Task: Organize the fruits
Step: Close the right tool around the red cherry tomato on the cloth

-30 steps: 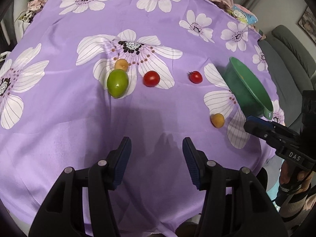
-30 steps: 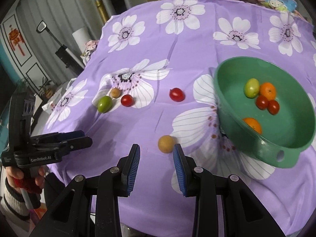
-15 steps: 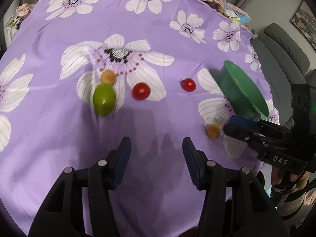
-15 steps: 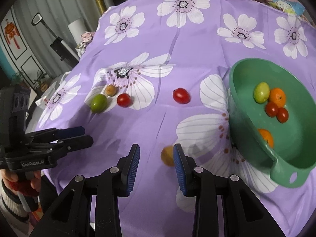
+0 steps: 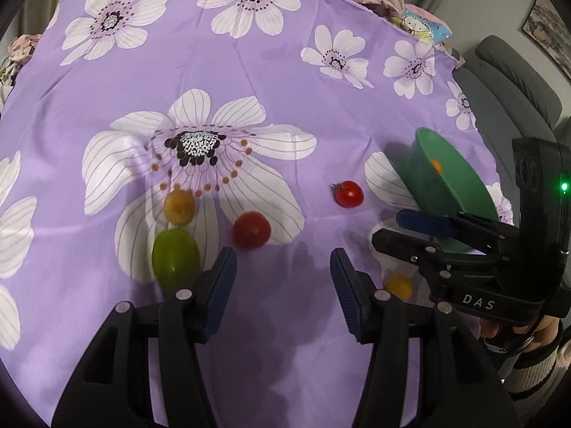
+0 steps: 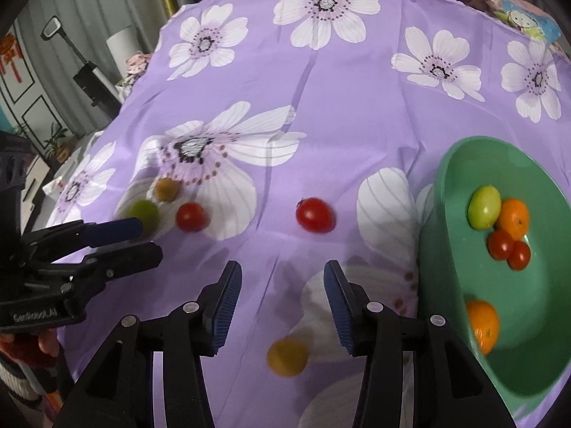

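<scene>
Both grippers have slid forward over the purple flowered cloth since the earlier frames, and the right gripper (image 6: 282,306) has just been opening its jaws. They now stand apart, straddling a small yellow-orange fruit (image 6: 287,356) that lies on the cloth between them; the pads are not touching it. Judging by this, the right hand is lining up to pick that fruit next.

Nearest in the left wrist view, the left gripper (image 5: 282,285) hangs partly open and empty above the cloth. Just past its left finger sits a green fruit (image 5: 175,260), with a yellowish fruit (image 5: 179,207) right behind it. A red tomato (image 5: 251,230) lies beside these, just ahead of the jaws. The left hand seems headed for this cluster.

Farther out, near the middle of the cloth, a second red tomato (image 6: 316,215) with a stem lies alone, well apart from the cluster.

To the right stands the green bowl (image 6: 439,235), where the fruits are being gathered. It already holds a green fruit, two oranges and two small red tomatoes. Five fruits remain outside it, so the task looks about half done.

At the far edge of the counter (image 6: 357,89), crumpled pink fabric and a cartoon-printed packet are visible. A grey sofa stands beyond the counter on the right side.
</scene>
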A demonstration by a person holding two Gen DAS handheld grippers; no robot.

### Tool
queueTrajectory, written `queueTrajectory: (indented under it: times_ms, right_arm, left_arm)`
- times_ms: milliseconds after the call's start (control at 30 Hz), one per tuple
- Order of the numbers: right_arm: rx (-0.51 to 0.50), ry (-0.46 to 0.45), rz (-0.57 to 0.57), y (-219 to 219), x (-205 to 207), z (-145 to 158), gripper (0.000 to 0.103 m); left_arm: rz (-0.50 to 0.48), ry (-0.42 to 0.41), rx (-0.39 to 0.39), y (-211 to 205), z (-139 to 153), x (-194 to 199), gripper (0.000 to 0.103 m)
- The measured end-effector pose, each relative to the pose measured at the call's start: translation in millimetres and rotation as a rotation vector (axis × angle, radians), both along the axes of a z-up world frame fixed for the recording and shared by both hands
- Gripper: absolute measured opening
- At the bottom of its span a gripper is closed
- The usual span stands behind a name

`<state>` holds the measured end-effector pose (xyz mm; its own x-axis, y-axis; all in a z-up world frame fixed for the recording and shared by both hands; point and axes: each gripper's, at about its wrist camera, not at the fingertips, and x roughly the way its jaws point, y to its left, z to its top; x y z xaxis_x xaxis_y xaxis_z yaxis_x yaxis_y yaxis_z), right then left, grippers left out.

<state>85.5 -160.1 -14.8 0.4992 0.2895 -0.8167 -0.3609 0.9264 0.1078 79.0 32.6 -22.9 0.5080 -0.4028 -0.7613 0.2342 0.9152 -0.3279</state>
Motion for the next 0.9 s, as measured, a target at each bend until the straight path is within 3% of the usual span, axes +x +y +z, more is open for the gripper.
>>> queueTrajectory:
  times_ms: [467, 900]
  right_arm:
    - [-0.073, 0.009, -0.001, 15, 38, -16, 0.048]
    - [-0.095, 0.031, 0.031, 23, 51, -30, 0.046]
  left_arm:
    - [0.022, 0.044, 0.056, -6, -17, 31, 0.052]
    - [0.019, 0.042, 0.072, -7, -22, 36, 0.032]
